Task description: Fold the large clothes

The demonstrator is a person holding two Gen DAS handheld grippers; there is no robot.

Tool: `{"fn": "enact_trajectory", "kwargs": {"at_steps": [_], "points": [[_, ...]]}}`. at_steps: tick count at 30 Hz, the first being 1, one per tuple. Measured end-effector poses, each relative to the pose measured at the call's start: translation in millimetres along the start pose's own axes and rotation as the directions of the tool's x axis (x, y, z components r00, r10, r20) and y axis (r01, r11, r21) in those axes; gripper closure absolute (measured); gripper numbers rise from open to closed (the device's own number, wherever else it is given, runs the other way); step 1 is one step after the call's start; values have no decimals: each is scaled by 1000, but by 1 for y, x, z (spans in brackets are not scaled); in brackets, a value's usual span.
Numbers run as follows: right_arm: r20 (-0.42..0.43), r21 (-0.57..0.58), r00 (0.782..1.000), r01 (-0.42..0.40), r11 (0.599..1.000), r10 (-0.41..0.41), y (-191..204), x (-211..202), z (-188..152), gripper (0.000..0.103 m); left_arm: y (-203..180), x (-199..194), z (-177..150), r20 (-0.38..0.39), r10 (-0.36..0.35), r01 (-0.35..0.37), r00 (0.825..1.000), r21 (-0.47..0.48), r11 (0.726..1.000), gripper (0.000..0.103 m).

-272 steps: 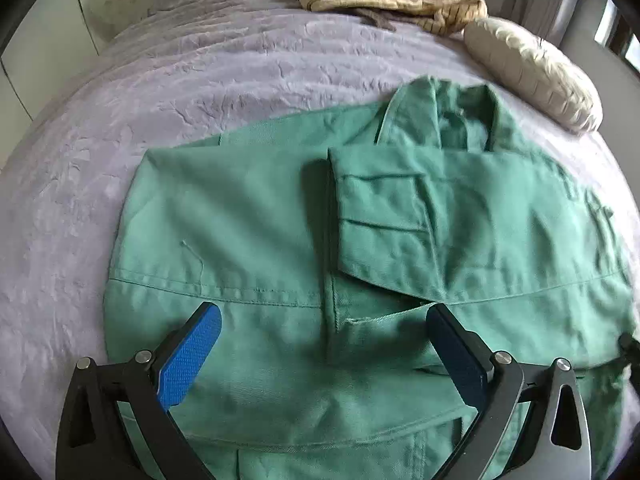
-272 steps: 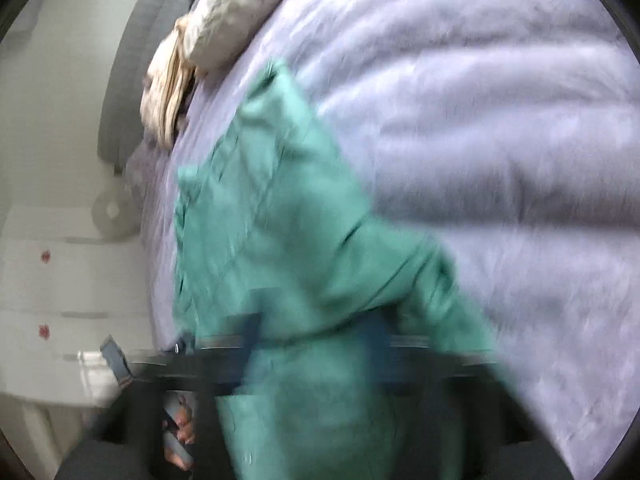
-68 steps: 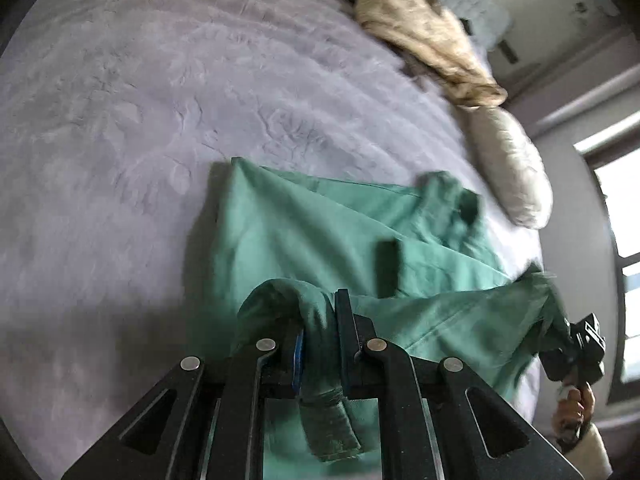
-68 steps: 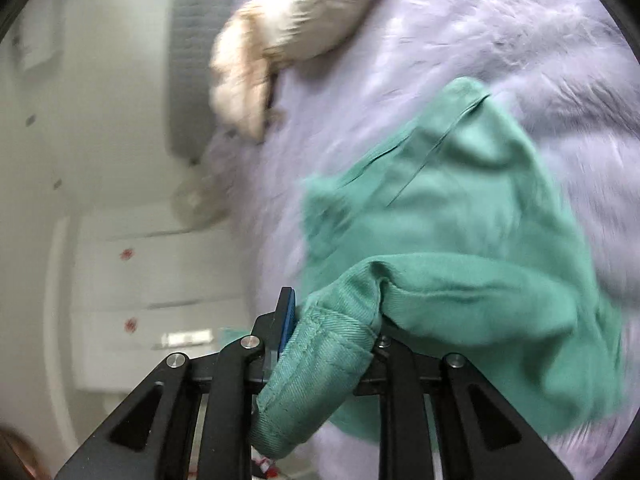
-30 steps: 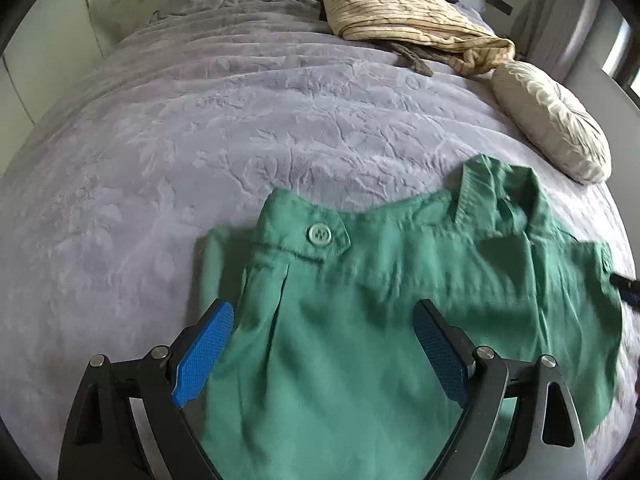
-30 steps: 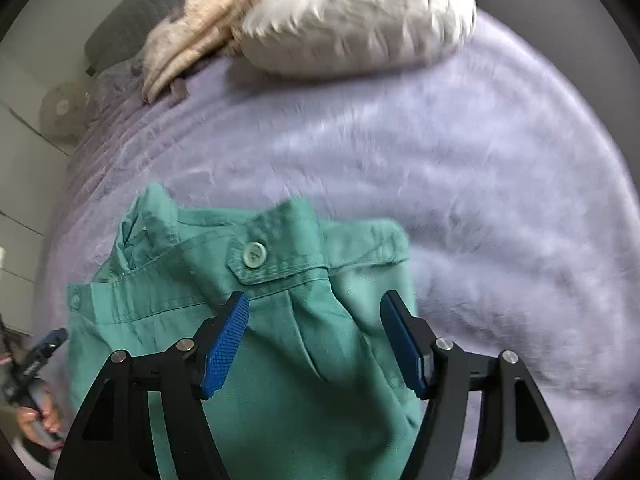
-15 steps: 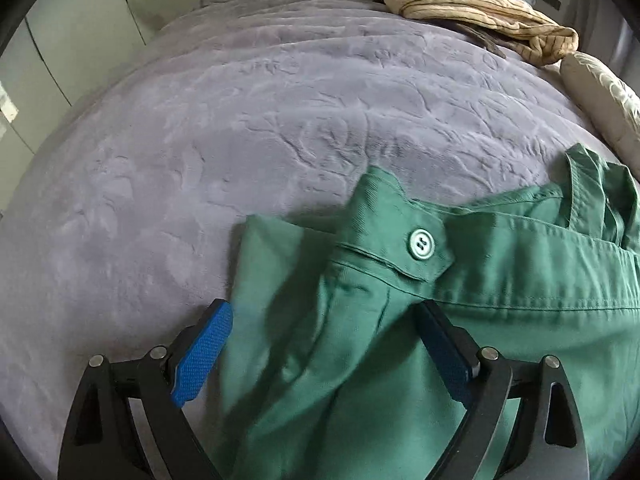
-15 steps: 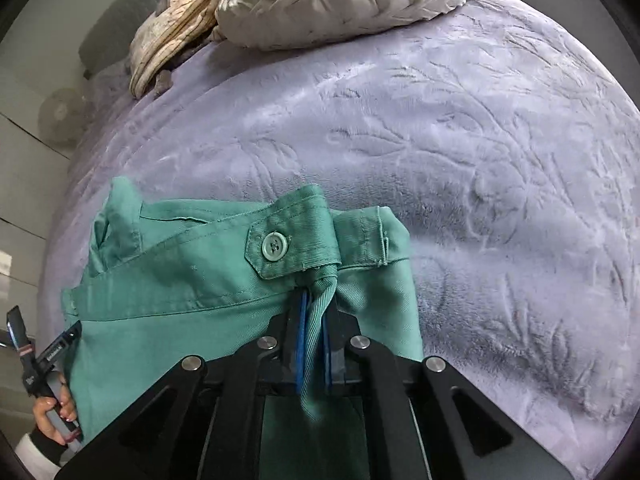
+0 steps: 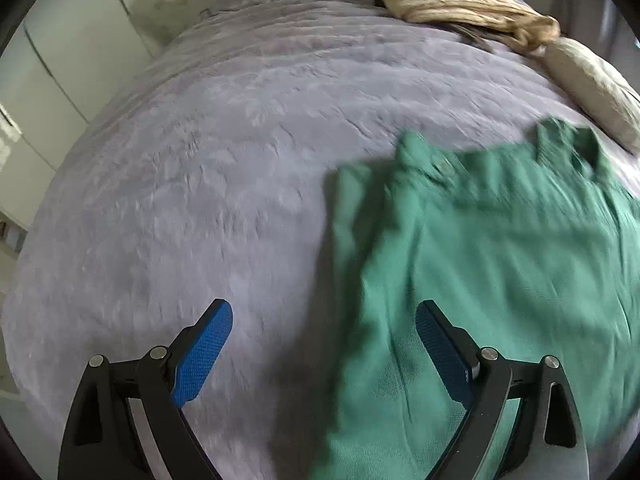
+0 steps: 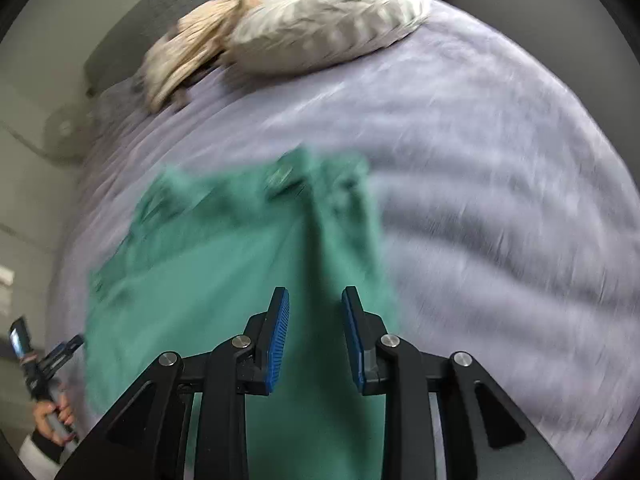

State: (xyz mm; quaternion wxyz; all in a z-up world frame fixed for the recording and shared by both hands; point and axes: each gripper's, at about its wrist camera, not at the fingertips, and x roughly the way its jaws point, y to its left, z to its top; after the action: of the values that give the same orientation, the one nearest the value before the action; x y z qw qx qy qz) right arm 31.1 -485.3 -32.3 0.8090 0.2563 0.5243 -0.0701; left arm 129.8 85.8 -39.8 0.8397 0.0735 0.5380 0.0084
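Green cloth fills the near side of both views: the green garment [image 9: 500, 272] lies folded on the lilac bedspread [image 9: 208, 184], its collar end pointing up the bed toward the pillow [image 10: 332, 20]. Motion blur smears the fabric in both pictures, so seams and buttons are hard to make out.

Over on the left, the left gripper [image 9: 324, 356] hangs above the garment's left edge with its blue pads spread wide. One pad sits over bare bedspread, the other over the green cloth, and nothing is caught between them. Whether the pads touch the surface below cannot be told.

On the right side, the right gripper [image 10: 315, 338] hovers over the garment's right portion, just inside its edge. Its jaws are opening, a narrow gap showing between the blue pads, with no fabric pinched in that gap; the cloth lies beneath.

Up at the head of the bed, a beige knitted garment [image 9: 464, 4] lies crumpled next to the pillow. A white fan [image 9: 164, 0] stands off the far left corner of the bed. Low in the right wrist view, at the left rim, the person's hand [image 10: 52, 416] grips the other tool's handle.
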Motion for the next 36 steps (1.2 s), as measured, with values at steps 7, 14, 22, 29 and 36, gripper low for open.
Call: {"fn": "enact_trajectory", "kwargs": {"at_steps": [7,14,22,29,36], "points": [[-113,-48,992,49,998,-54,5,9,-66,73,4,21,-53,-83,19,-18,996,12,1000,8],[-128,50,989,86,995,-79,-43,11,-79,86,26,12,-66,-76,-15,15,997,-9,1000,8],[-145,95,987,89,992,-74,-27,-9,-99,82,58,5,-90,-131,-10,2,991,-58,998,8],[-180,132,982,-26,991,49,19,-10,-126,82,82,3,-107,-189,-20,-2,982,-116,993,9],[-266,93,953,-123,988,144,88,15,-149,60,82,-8,-112,-197,-50,28,979,-114,993,9]]}}
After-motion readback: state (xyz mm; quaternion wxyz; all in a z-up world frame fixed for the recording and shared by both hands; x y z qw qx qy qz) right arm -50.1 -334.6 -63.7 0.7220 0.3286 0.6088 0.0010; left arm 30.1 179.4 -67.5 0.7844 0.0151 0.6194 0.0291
